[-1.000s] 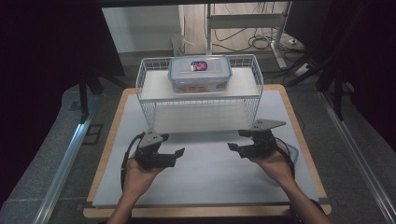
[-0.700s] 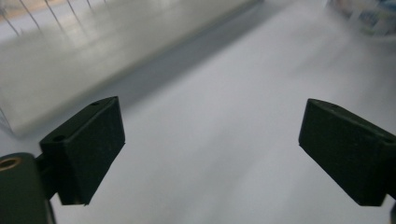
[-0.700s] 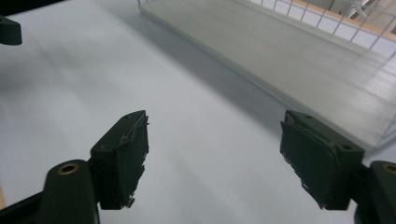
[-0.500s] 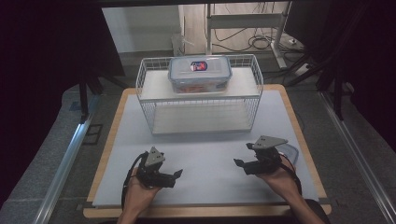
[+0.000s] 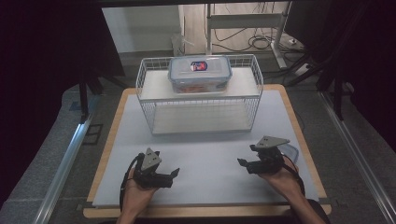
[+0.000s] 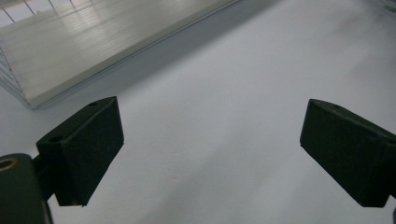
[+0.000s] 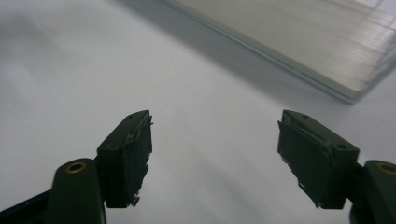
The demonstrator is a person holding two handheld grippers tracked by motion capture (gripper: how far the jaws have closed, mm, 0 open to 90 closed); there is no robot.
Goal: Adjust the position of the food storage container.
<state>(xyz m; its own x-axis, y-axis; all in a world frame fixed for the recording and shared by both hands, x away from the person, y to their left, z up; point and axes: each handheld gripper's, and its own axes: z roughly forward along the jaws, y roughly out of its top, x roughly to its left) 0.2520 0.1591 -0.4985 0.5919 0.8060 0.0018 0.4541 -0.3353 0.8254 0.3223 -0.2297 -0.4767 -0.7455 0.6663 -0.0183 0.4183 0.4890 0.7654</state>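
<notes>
Resting low over the pale worktop (image 5: 205, 154), the left tongs (image 5: 175, 172) sit at the lower left of the high view, in a hand (image 5: 137, 196) that enters from the bottom edge. Their jaws stand wide apart with nothing between them; the left gripper view shows only bare white surface in the gap. The figures for the left tongs rose early in the last second and then held, so they have just been opening.

The right tongs (image 5: 242, 162) lie at the lower right, held in the other hand (image 5: 280, 177); their jaws are also apart and empty, having just closed in a little. Both pairs point toward the middle of the frame, well apart from each other.

Just behind the right hand, a blue-rimmed lid (image 5: 292, 151) lies flat on the worktop.

Farther up, at the centre of the frame, stands a white wire rack (image 5: 201, 114). On its upper shelf sits a clear storage box (image 5: 200, 73) with a blue-edged lid and a red and blue label, well apart from both tongs.
</notes>
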